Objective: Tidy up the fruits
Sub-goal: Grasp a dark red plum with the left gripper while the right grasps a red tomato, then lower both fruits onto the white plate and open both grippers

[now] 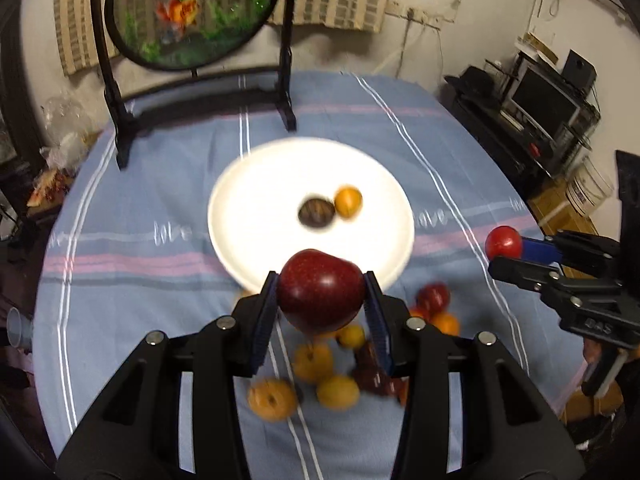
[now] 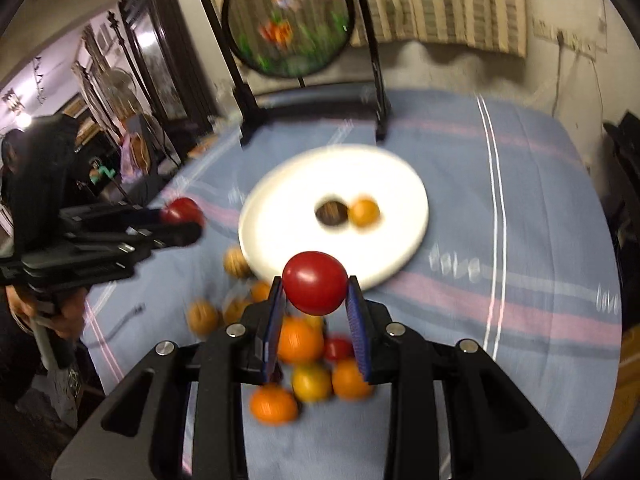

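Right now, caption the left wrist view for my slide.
Left hand-held gripper holds a dark red apple before the white plate.

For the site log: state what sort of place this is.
Most likely a lived-in home room, not a lab: a cloth-covered table with a goldfish screen on a stand, a monitor on a cluttered shelf, and dark wooden cabinets.

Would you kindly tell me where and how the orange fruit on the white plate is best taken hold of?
Grip the orange fruit across its round middle, coming down from above, pads on its near and far sides. A brown fruit touches its left flank, so a left-right pinch would foul. Both tongs are already full.
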`<action>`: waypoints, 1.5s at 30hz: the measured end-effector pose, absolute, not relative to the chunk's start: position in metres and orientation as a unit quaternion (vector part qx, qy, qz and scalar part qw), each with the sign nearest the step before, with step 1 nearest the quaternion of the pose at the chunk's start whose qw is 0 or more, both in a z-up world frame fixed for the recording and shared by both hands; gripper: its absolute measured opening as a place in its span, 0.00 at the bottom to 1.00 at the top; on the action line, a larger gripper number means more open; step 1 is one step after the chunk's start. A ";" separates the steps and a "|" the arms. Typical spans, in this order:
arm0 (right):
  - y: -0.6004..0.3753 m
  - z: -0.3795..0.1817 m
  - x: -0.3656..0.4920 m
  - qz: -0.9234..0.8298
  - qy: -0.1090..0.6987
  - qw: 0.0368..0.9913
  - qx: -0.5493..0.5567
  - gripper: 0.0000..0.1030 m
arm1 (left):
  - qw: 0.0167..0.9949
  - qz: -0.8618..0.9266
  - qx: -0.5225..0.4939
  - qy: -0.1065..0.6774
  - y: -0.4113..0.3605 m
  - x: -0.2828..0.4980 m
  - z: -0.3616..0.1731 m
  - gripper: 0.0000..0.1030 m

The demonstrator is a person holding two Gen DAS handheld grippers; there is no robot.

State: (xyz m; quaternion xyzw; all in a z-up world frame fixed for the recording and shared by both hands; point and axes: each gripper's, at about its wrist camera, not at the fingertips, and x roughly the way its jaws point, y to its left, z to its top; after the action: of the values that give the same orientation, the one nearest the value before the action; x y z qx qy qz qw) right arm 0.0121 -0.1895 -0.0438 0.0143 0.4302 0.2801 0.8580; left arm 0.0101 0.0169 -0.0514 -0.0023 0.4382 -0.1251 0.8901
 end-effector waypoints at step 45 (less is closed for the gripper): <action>-0.120 -0.117 0.121 0.275 0.503 0.819 -0.018 0.32 | 0.853 -0.047 0.038 0.518 0.012 0.124 -0.139 0.47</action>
State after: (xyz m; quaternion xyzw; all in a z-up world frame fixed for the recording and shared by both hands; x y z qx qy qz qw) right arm 0.1214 -0.1203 -0.1171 -0.0178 0.5026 0.2752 0.8193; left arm 0.1242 0.0116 -0.1390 0.0380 0.5183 -0.0474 0.8530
